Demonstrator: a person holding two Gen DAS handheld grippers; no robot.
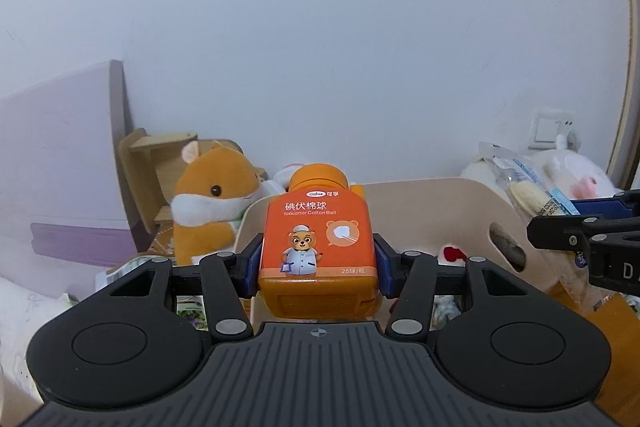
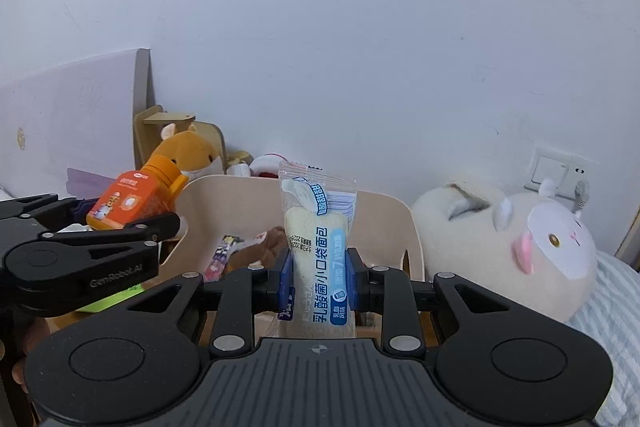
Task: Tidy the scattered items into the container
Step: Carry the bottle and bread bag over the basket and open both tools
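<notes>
My left gripper (image 1: 318, 263) is shut on an orange iodophor cotton ball bottle (image 1: 318, 239), held upright above the near left rim of the beige container (image 1: 432, 199). The bottle also shows in the right wrist view (image 2: 132, 201). My right gripper (image 2: 318, 279) is shut on a wrapped bread packet (image 2: 318, 247) with blue print, held upright over the container's (image 2: 236, 195) near side. The packet also shows at the right of the left wrist view (image 1: 524, 189). Several small items lie inside the container (image 2: 240, 251).
An orange hamster plush (image 1: 212, 203) and a wooden stand (image 1: 160, 151) sit behind the container at the left. A white cow plush (image 2: 520, 247) lies to the right on striped bedding (image 2: 616, 307). The white wall is close behind, with a socket (image 2: 556, 173).
</notes>
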